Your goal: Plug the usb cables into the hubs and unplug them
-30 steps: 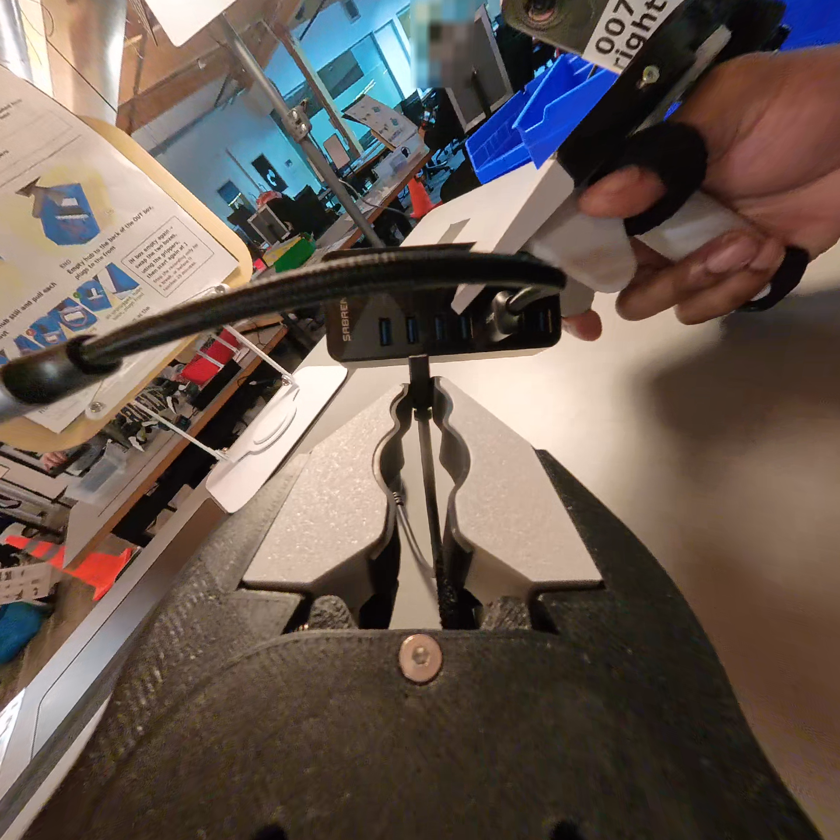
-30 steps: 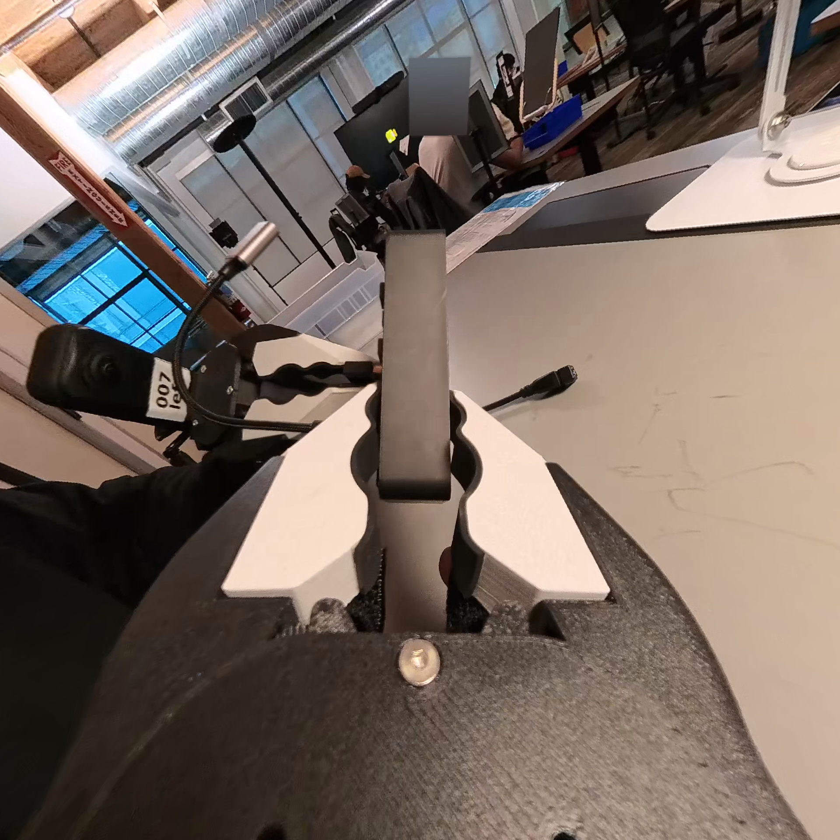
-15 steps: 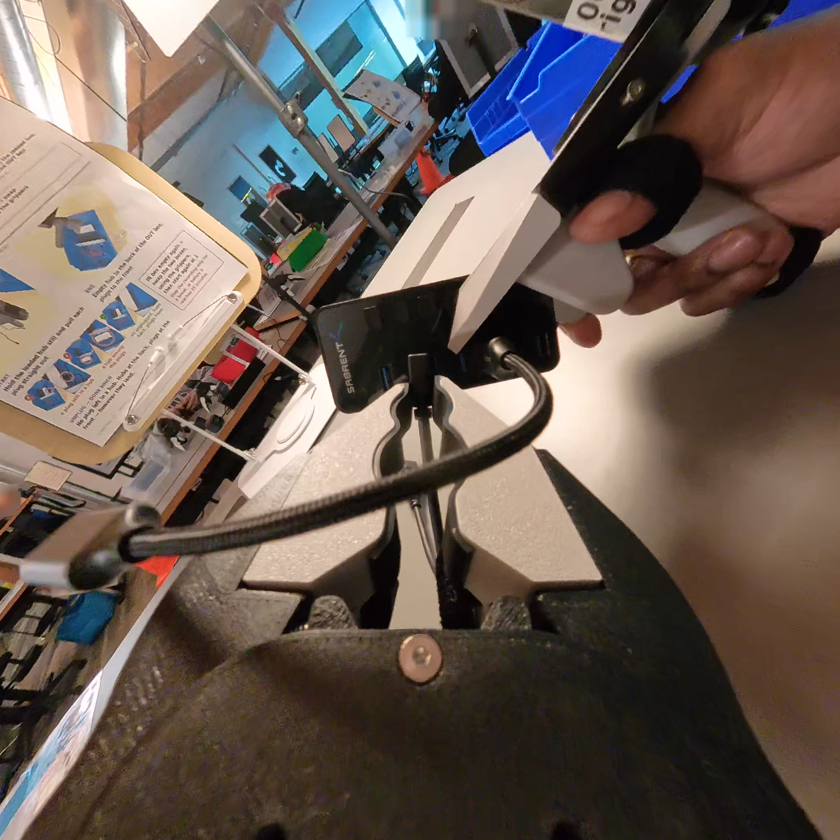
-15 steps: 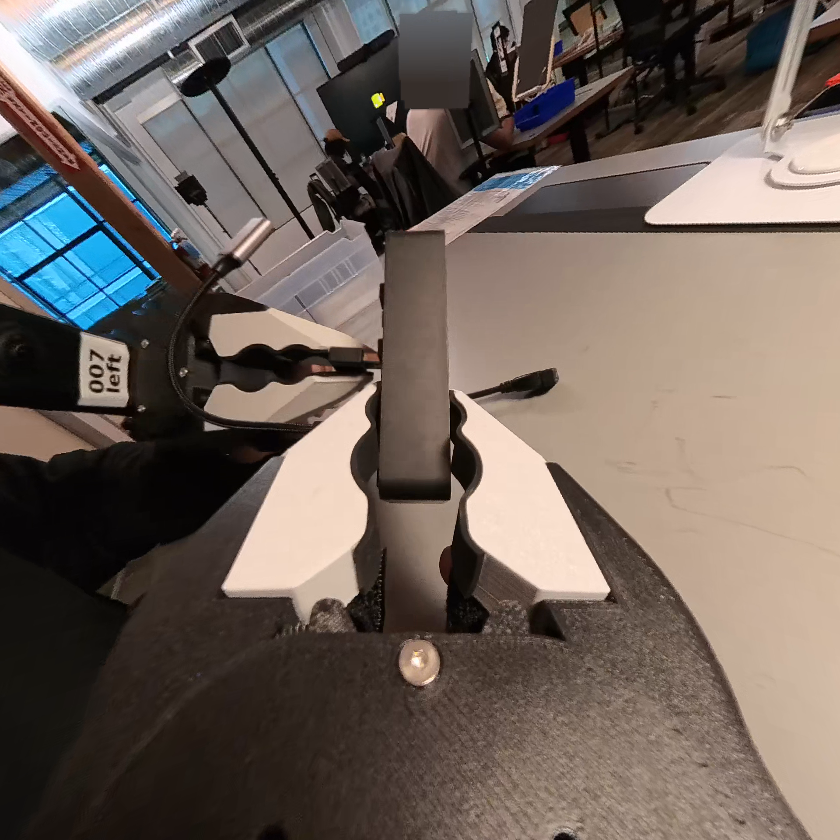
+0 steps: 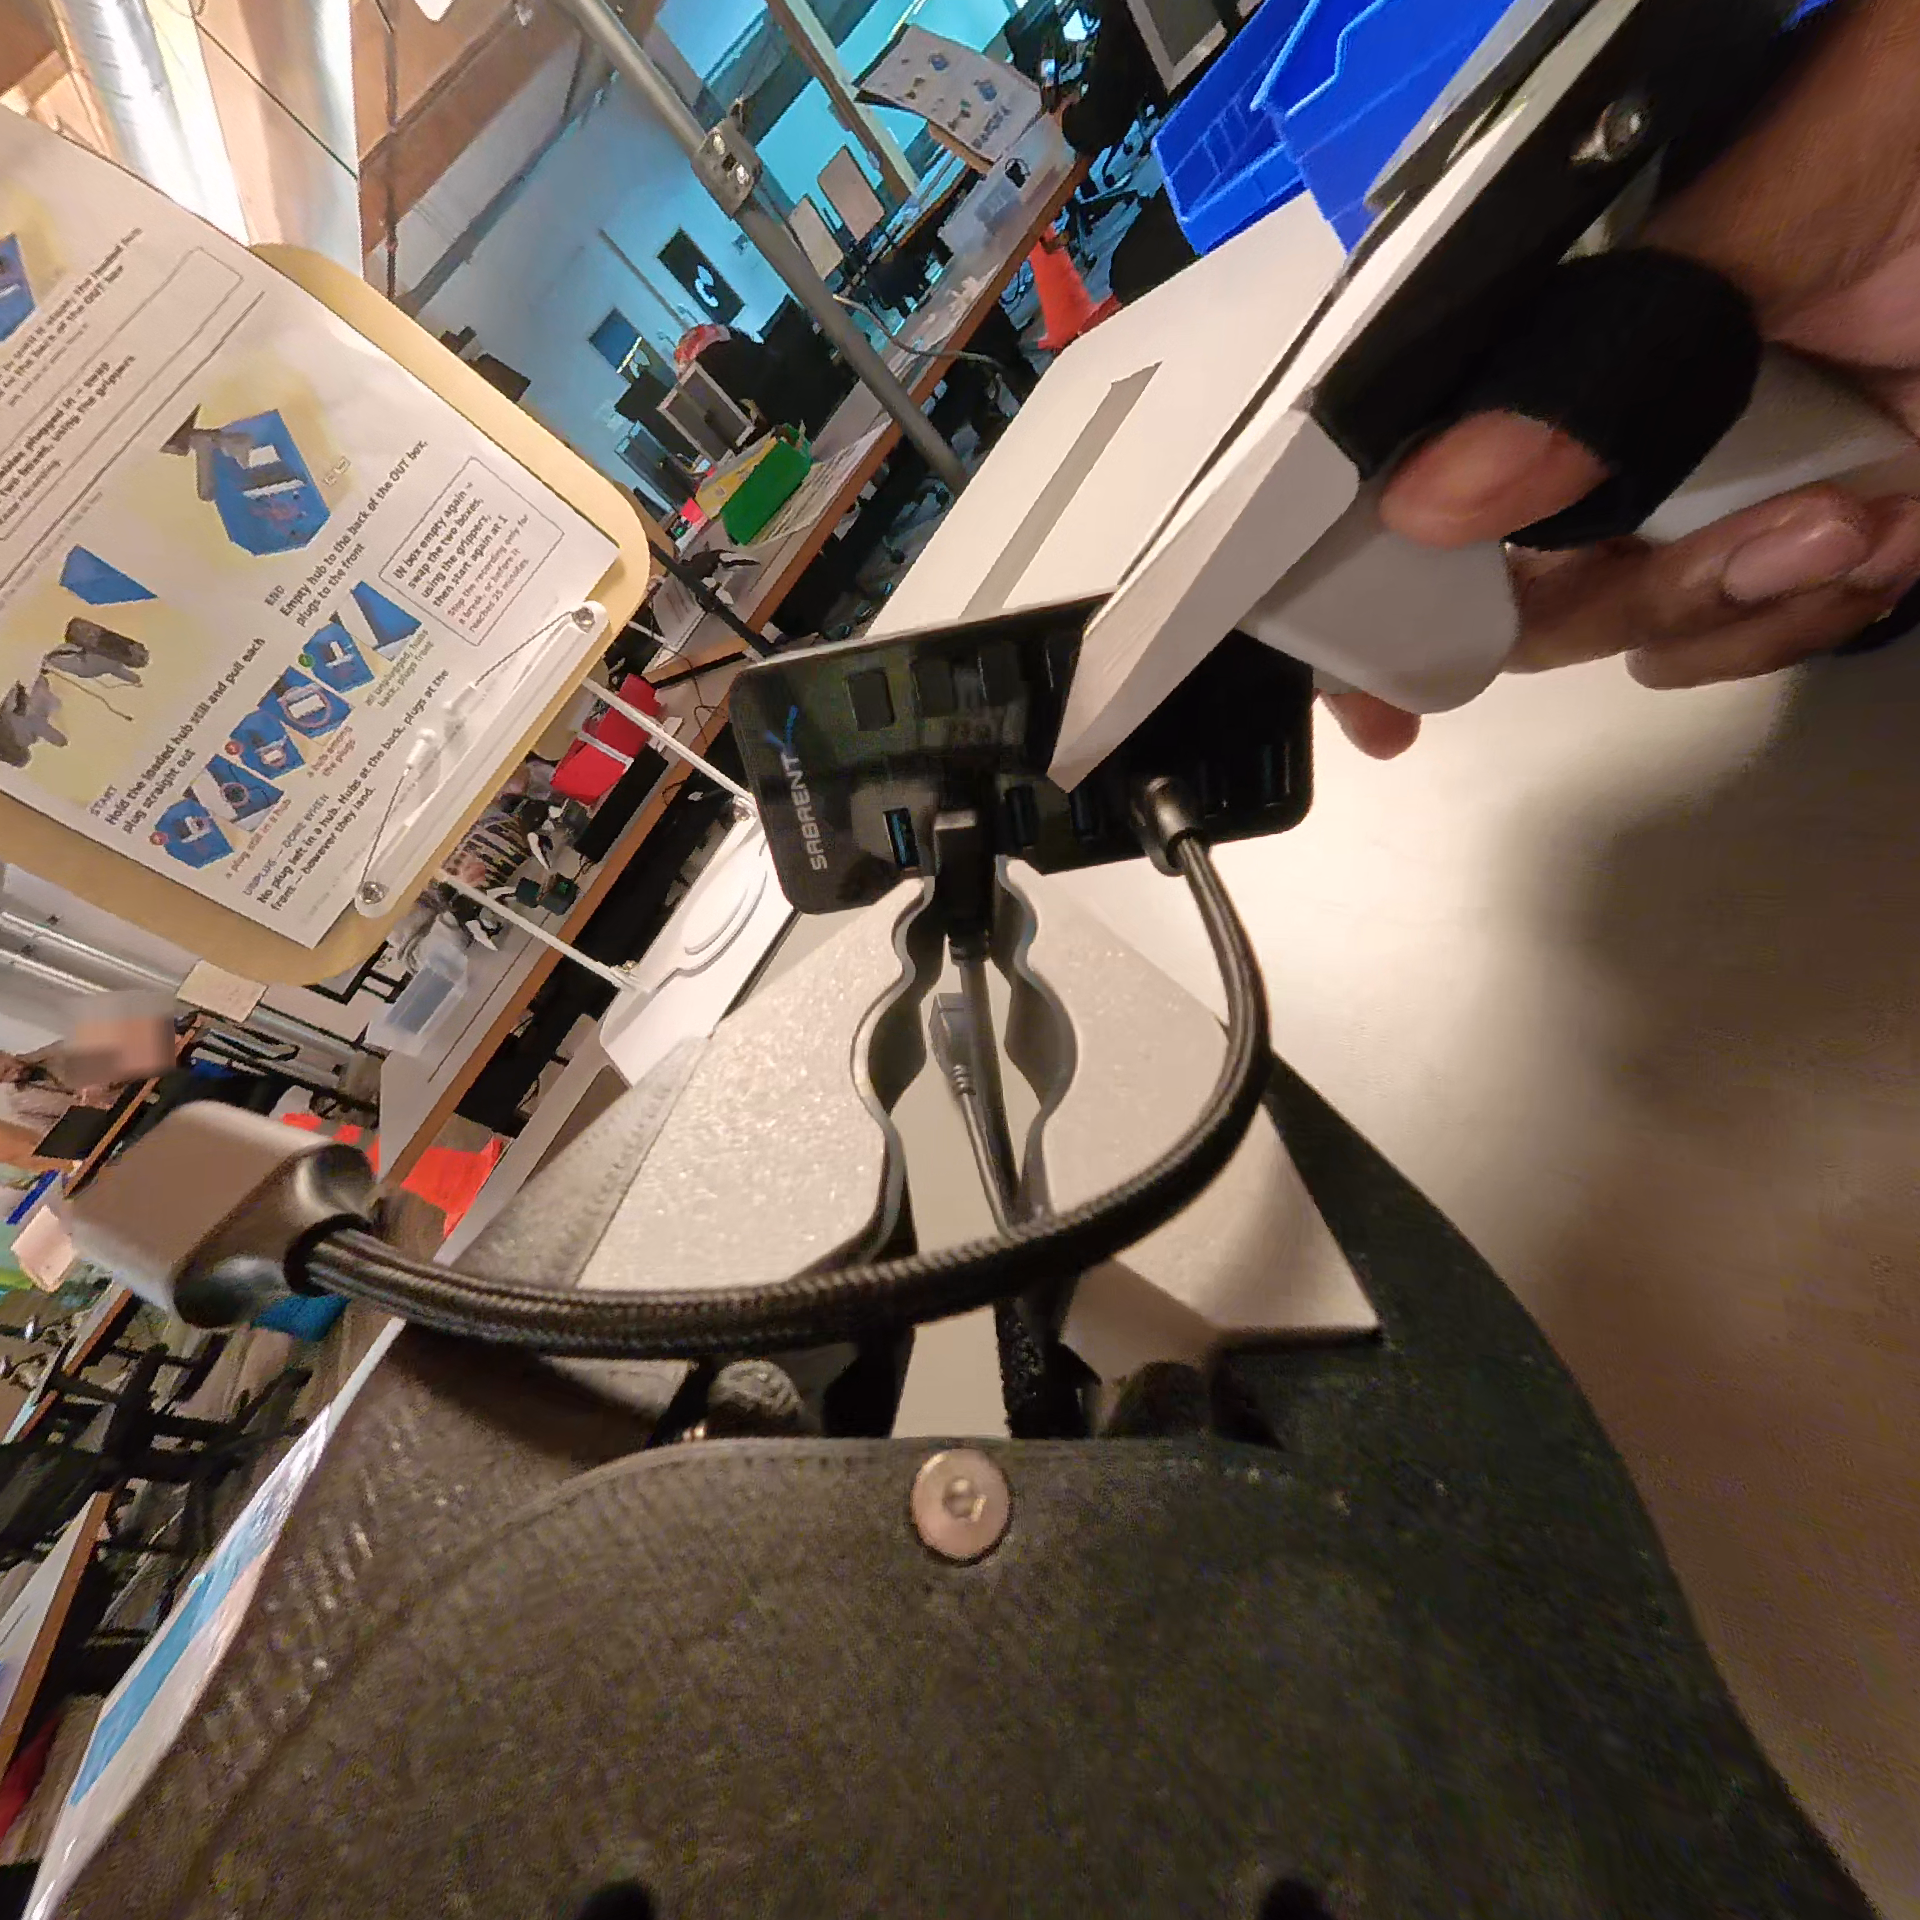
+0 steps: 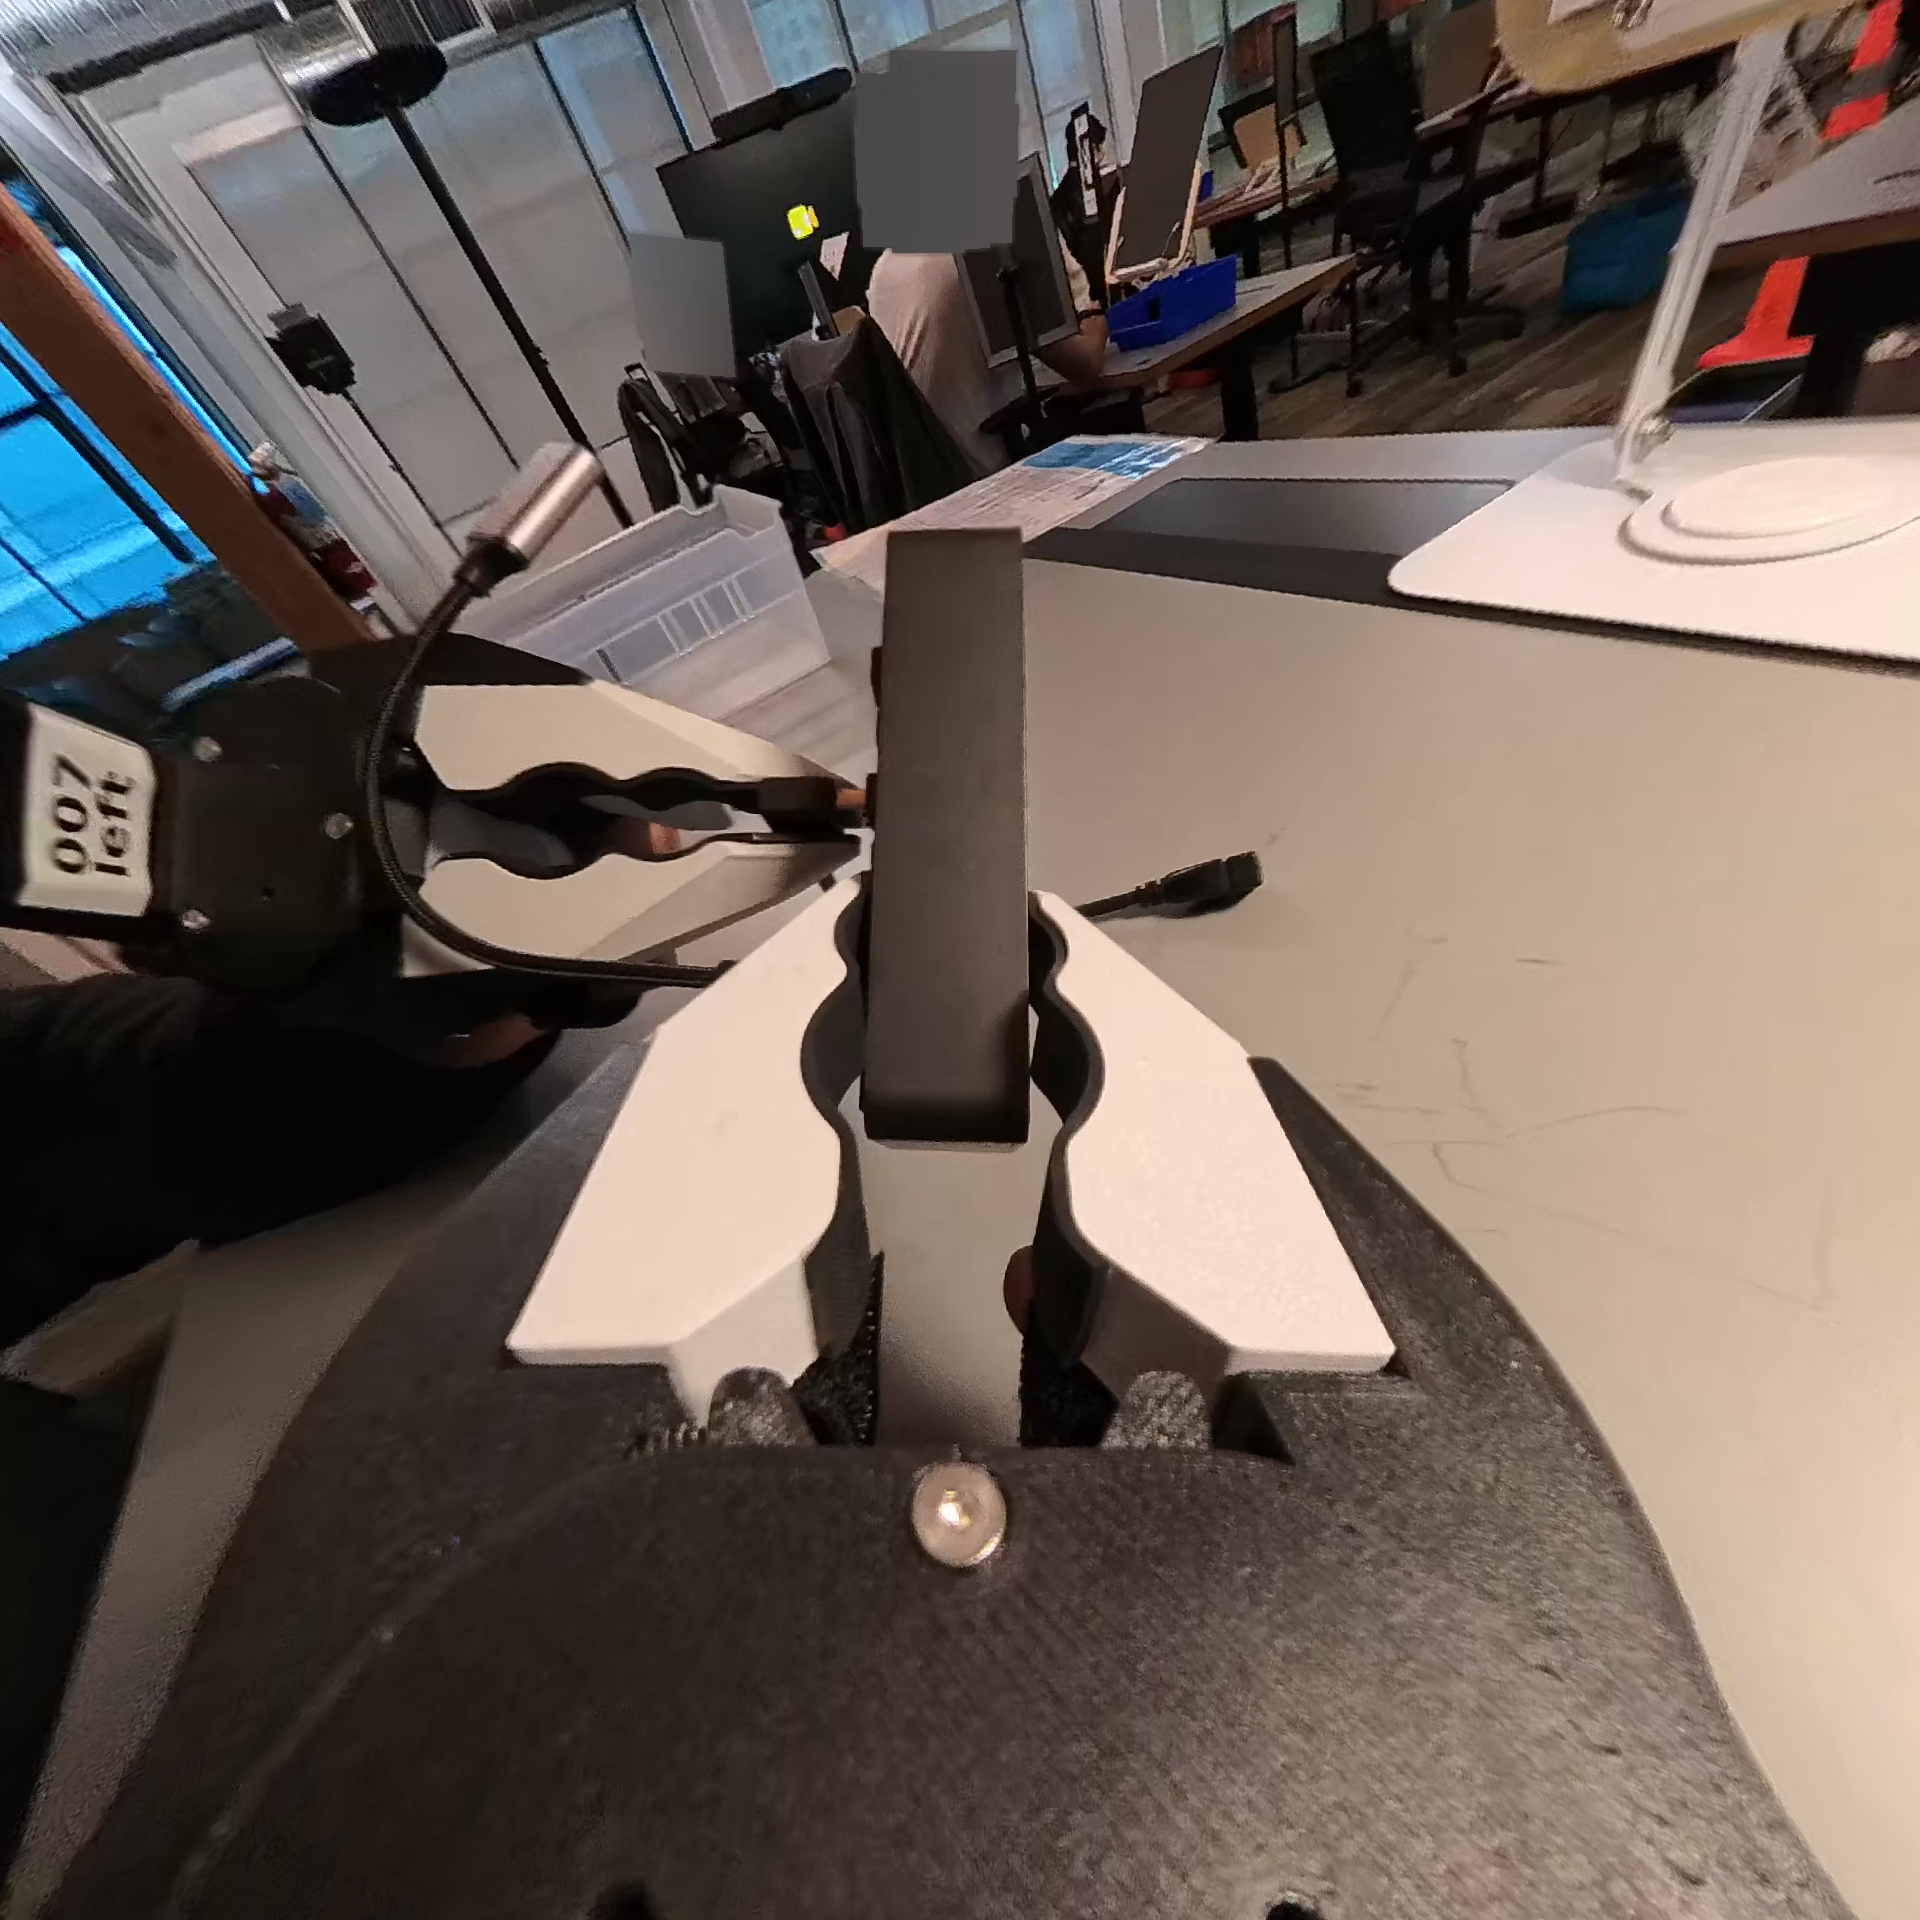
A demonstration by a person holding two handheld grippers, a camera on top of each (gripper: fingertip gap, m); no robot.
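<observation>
Two grippers are working on one flat black plastic USB hub (image 5: 894, 748), and I see both from each wrist. In my left wrist view, at ten o'clock, a laminated instruction sheet on a tan board (image 5: 260, 582) hangs over the bench edge. Below it, at nine o'clock, the silver metal plug end (image 5: 197, 1205) of a thick black braided cable (image 5: 790, 1299) floats free, and the cable arcs across my left fingers up to a port at the hub's right end. That loop lies over the view of my left gripper (image 5: 971, 914), whose grey fingers are clenched on a slim black USB plug (image 5: 961, 862) seated at a port on the hub's lower edge. At one o'clock, the right gripper's white finger (image 5: 1195, 613) covers part of the hub, with a bare hand (image 5: 1714, 499) on its handle and blue plastic bins (image 5: 1351, 114) behind.

In my right wrist view, the left gripper (image 6: 831, 805) comes in from nine o'clock, plug against the hub's left face. At centre my right gripper (image 6: 945, 997) is clamped on the hub (image 6: 945, 810), which stands upright between the white fingers above the grey tabletop (image 6: 1507, 935). A loose black cable end (image 6: 1195, 883) lies on the table just past the hub at two o'clock. A white stand base (image 6: 1662, 540) sits at one o'clock.
</observation>
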